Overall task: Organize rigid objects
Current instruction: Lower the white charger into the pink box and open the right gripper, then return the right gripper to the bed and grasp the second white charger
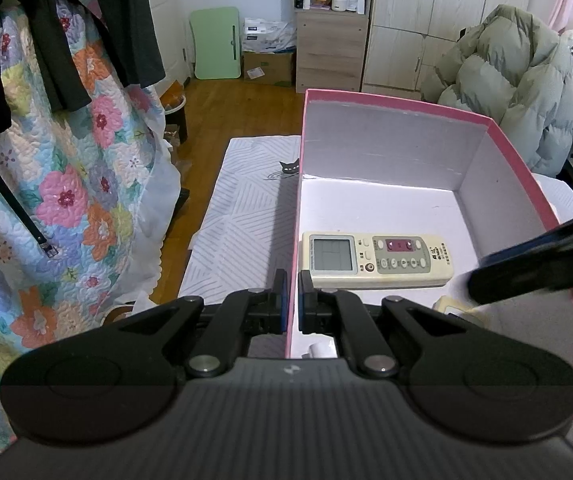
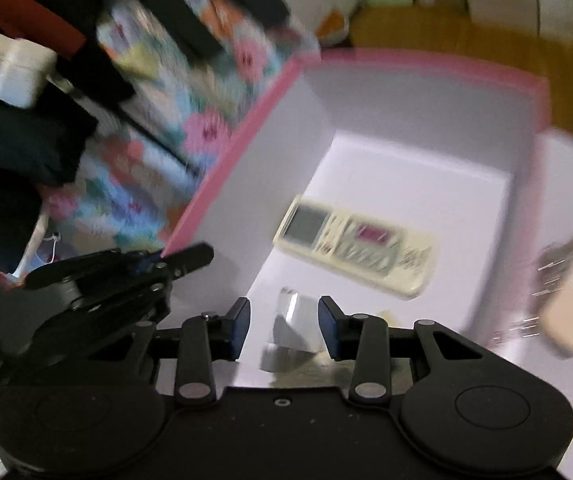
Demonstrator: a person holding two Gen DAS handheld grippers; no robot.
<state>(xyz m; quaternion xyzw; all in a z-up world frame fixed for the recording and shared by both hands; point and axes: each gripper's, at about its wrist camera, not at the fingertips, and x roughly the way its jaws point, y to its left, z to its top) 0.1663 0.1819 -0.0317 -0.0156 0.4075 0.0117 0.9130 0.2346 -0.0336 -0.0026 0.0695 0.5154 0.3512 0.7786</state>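
Note:
A pink box [image 1: 398,104] with a white inside stands open on the table. A cream remote control [image 1: 378,260] lies flat on its floor, screen to the left. My left gripper [image 1: 293,280] is shut on the box's left wall, one finger on each side. One of my right gripper's fingers [image 1: 526,270] reaches in over the right wall. In the blurred right wrist view, my right gripper [image 2: 284,312] hangs open above the box [image 2: 406,60], and a small white object [image 2: 296,320] lies on the floor below the gap, untouched. The remote [image 2: 354,248] lies beyond it. My left gripper [image 2: 158,258] clamps the near left wall.
A striped cloth with a cat print [image 1: 246,208] covers the table left of the box. A floral quilt [image 1: 66,184] and dark clothes hang at the left. A grey-green puffer jacket [image 1: 518,80] lies behind the box, and a pale yellow item [image 1: 458,308] sits in its near right corner.

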